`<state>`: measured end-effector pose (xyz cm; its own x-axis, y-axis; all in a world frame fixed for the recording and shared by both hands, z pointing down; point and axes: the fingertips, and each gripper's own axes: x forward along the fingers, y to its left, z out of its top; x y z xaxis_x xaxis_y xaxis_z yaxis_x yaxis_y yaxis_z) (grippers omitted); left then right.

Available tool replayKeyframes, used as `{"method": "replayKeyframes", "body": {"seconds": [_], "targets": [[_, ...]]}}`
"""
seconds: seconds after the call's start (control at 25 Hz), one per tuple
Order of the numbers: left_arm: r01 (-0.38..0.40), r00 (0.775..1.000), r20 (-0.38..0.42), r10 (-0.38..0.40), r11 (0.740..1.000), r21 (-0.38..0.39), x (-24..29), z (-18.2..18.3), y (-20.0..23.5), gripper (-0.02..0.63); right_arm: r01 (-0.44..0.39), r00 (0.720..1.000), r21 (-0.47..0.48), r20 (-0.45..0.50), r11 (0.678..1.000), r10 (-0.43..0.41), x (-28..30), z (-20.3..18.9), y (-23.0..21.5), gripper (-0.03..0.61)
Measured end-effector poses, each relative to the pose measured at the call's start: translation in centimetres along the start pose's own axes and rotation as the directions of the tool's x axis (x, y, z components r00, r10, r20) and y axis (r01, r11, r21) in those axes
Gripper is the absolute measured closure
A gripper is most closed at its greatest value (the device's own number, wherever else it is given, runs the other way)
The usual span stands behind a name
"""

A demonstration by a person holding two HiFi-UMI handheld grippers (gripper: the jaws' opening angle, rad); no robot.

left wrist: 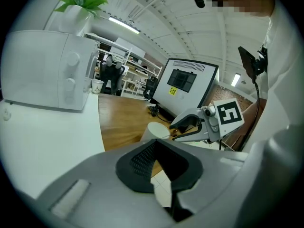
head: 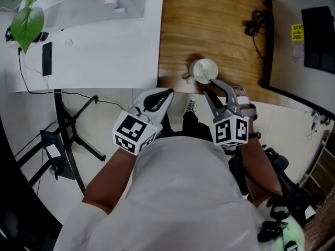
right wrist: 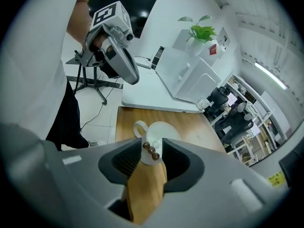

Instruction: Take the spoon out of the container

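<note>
A white cup (head: 204,69) with a small handle stands near the front edge of the wooden table (head: 220,20). My right gripper (head: 211,84) reaches up to its near side. In the right gripper view the spoon (right wrist: 147,184), a flat wooden handle with three dark beads at its far end, lies between the jaws of the right gripper (right wrist: 151,145), which stand open, and it points at the cup (right wrist: 167,128). My left gripper (head: 165,94) hovers off the table's front edge, left of the cup, shut and empty. From the left gripper view the cup (left wrist: 154,129) shows beyond the jaws.
A white table (head: 104,56) adjoins the wooden one on the left and carries a white appliance (left wrist: 42,75) and a plant (head: 26,20). A dark monitor (head: 309,41) and a coiled cable (head: 255,22) sit at the back right. A black stand (head: 73,135) is on the floor.
</note>
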<state>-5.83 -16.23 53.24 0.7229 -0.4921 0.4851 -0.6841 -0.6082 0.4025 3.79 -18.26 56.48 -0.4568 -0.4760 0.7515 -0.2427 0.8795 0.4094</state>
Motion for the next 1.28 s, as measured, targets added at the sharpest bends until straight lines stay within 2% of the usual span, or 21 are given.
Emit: {"method": "replayKeyframes", "body": {"seconds": [0.4,0.8,1.12,1.2,1.28], "targets": [[-0.002,1.0,-0.005,0.002,1.0,-0.003,-0.1,-0.3,-0.1,0.609,-0.004,1.0,0.019,-0.002,1.0,0.004,0.1,-0.2,0.2,0.526],[-0.008,1.0,-0.001,0.008,1.0,0.001,-0.7,-0.2,-0.1,0.609,0.003,1.0,0.063,0.001,0.998,-0.004,0.2,0.0,0.2,0.528],[-0.008,1.0,0.011,0.008,1.0,0.016,-1.0,0.5,-0.4,0.609,-0.006,0.998,0.241,0.059,0.97,-0.009,-1.1,0.8,-1.0,0.528],[-0.005,1.0,0.014,0.005,1.0,0.025,-1.0,0.8,-0.7,0.609,-0.014,0.996,0.329,0.085,0.944,-0.015,-1.7,0.9,-1.4,0.528],[-0.002,1.0,0.018,0.001,0.999,0.038,-1.1,1.1,-0.9,0.609,-0.032,0.993,0.458,0.119,0.888,-0.026,-2.3,0.7,-2.0,0.528]]}}
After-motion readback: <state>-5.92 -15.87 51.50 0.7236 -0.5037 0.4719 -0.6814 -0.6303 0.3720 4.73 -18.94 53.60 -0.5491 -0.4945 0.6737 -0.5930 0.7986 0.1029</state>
